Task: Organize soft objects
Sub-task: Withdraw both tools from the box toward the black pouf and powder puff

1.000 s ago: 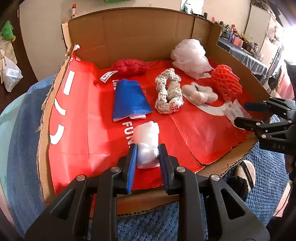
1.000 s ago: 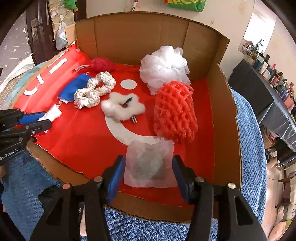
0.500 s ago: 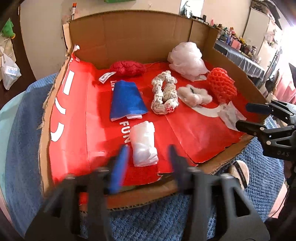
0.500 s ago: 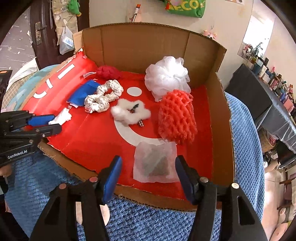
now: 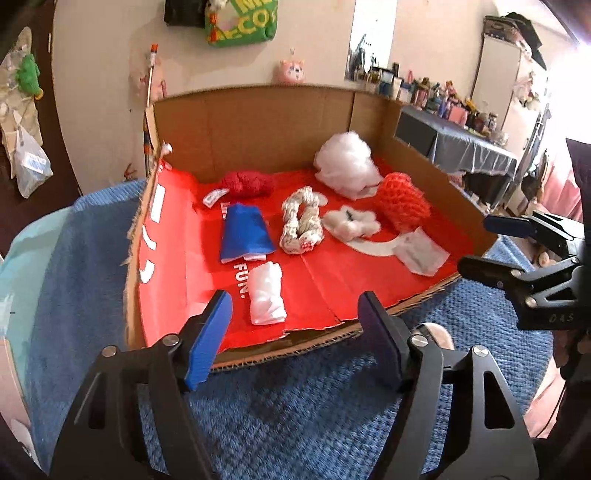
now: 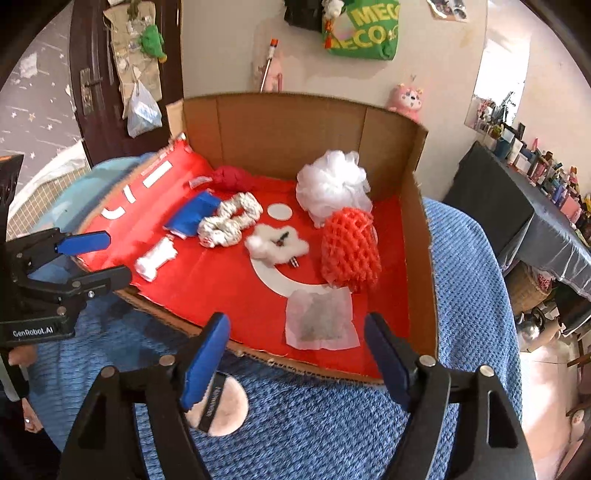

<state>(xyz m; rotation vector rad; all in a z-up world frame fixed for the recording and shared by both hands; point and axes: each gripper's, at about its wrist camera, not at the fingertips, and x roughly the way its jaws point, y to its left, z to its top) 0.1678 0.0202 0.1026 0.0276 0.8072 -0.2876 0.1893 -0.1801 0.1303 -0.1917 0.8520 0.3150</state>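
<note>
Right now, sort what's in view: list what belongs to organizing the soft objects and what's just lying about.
Job:
white pouf
red mesh
fluffy white piece
braided rope
blue cloth
white roll
gauze sachet
cardboard tray

Lying about:
green bag
pink plush
plastic bag

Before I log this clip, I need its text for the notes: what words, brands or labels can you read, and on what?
"GenRobot.AI": on the left gripper, seen from the right wrist.
"FUN.": white letters on the red box liner.
"MEG" over "ECO": partly hidden print on the green bag on the wall.
"DAS": faint, on the right gripper.
White tag by the red knit ball: too small to read.
</note>
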